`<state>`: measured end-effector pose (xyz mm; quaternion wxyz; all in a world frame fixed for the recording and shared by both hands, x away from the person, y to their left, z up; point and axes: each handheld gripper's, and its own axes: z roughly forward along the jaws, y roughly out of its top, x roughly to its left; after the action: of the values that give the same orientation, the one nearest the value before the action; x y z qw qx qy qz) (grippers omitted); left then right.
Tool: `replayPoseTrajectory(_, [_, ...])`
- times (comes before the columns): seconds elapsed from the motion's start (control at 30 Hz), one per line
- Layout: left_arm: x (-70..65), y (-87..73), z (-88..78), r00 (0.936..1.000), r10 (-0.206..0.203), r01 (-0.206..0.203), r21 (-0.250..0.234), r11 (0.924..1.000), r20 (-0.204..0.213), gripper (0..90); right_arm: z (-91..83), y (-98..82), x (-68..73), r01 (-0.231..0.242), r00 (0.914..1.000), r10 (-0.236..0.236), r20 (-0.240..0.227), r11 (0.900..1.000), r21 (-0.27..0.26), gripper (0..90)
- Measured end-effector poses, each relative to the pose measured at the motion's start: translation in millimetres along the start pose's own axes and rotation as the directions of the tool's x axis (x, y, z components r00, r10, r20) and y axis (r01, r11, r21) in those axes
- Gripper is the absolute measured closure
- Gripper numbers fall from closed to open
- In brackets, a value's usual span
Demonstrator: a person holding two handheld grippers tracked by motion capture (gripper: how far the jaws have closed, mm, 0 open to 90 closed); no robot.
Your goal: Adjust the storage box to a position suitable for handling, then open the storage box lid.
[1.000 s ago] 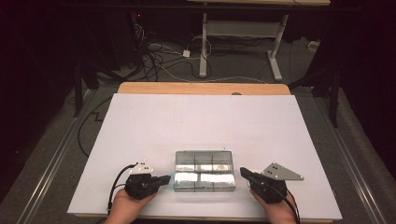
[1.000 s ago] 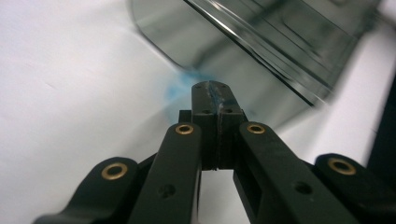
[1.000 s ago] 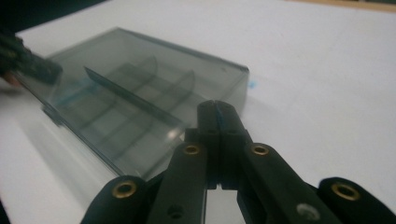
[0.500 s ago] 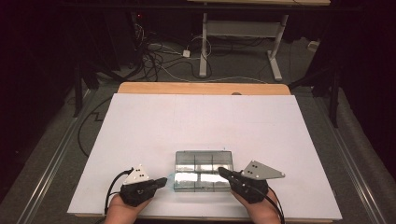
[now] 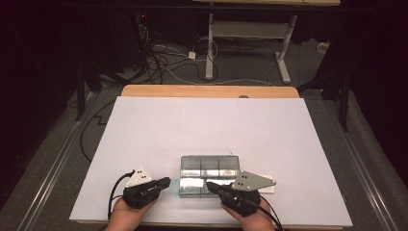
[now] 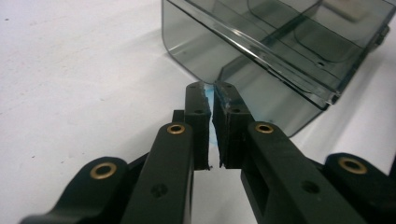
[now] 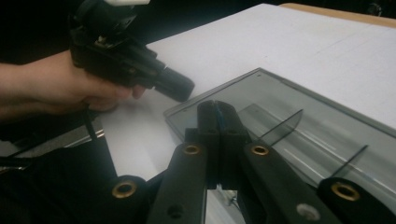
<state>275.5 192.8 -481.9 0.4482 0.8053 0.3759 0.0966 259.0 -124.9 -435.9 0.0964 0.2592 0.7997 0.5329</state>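
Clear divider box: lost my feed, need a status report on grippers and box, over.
Left gripper jaws just opened a crack, nothing between them, tips at the clear box corner. Right gripper shut, empty, over the box's lid. Box lid closed, flat on white table. Nothing in the way.

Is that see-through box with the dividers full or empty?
Empty, it seems: the box shows bare compartments through its tinted walls.

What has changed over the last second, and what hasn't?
The right tongs moved left from beside the box to over its near edge, jaws shut. The left tongs stayed by the box's left end; their jaws have just been opening a little, with nothing between them. The box and table are as they were.
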Motion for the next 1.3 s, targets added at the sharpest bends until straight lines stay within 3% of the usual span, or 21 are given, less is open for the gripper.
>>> replayPoseTrajectory(0.07, [-1.9, 0.8, 0.4, 0.9997, 0.024, -0.024, 0.004, 0.9997, 0.007, 87.6, 3.2, -1.8, 2.7, 0.005, 0.9999, -0.005, -0.010, 1.000, 0.010, 90.0])
replayPoseTrajectory(0.17, [-4.4, 2.6, 1.6, 0.9992, 0.036, -0.036, 0.001, 0.9993, 0.016, 87.7, 6.3, -4.1, 6.7, 0.003, 0.9997, -0.002, -0.023, 1.000, 0.024, 90.0])
replayPoseTrajectory(0.27, [-4.1, 2.5, 4.5, 0.9993, 0.028, -0.028, 0.011, 0.9995, 0.024, 87.7, 8.4, -5.7, 10.4, 0.014, 0.9994, -0.013, -0.031, 0.999, 0.029, 90.0])
replayPoseTrajectory(0.37, [-2.4, 4.5, 5.9, 0.9982, -0.011, 0.009, 0.022, 0.9997, 0.060, 87.7, 10.7, -8.7, 12.5, 0.018, 0.9990, -0.017, -0.042, 0.999, 0.030, 90.0])
replayPoseTrajectory(0.57, [-3.8, 9.0, 4.6, 0.9988, -0.008, 0.008, -0.001, 1.0000, 0.047, 87.6, 17.5, -17.2, 14.3, 0.007, 0.9982, -0.003, -0.060, 0.998, 0.058, 90.0])
replayPoseTrajectory(0.7, [-1.0, 8.7, 5.5, 0.9985, -0.016, 0.016, 0.009, 0.9998, 0.052, 87.7, 21.3, -22.1, 16.8, 0.008, 0.9976, -0.002, -0.069, 0.997, 0.079, 90.0])
replayPoseTrajectory(0.8, [1.8, 9.0, 6.2, 0.9982, 0.002, -0.003, 0.022, 0.9997, 0.060, 87.6, 23.5, -25.2, 17.8, 0.007, 0.9972, 0.000, -0.075, 0.996, 0.093, 90.0])
replayPoseTrajectory(0.93, [5.0, 8.0, 8.5, 0.9971, 0.005, -0.007, 0.026, 0.9996, 0.076, 87.6, 25.6, -29.4, 18.1, 0.005, 0.9972, 0.003, -0.075, 0.994, 0.109, 90.0])
replayPoseTrajectory(1.07, [6.6, 8.0, 10.8, 0.9977, 0.001, -0.005, 0.052, 0.9987, 0.068, 87.6, 27.4, -34.1, 17.0, -0.002, 0.9977, 0.011, -0.067, 0.992, 0.130, 90.0])
replayPoseTrajectory(1.3, [9.1, 8.8, 12.4, 0.9972, -0.009, 0.006, 0.044, 0.9990, 0.074, 87.6, 26.5, -42.9, 9.5, -0.029, 0.9988, 0.035, -0.035, 0.986, 0.163, 90.0])
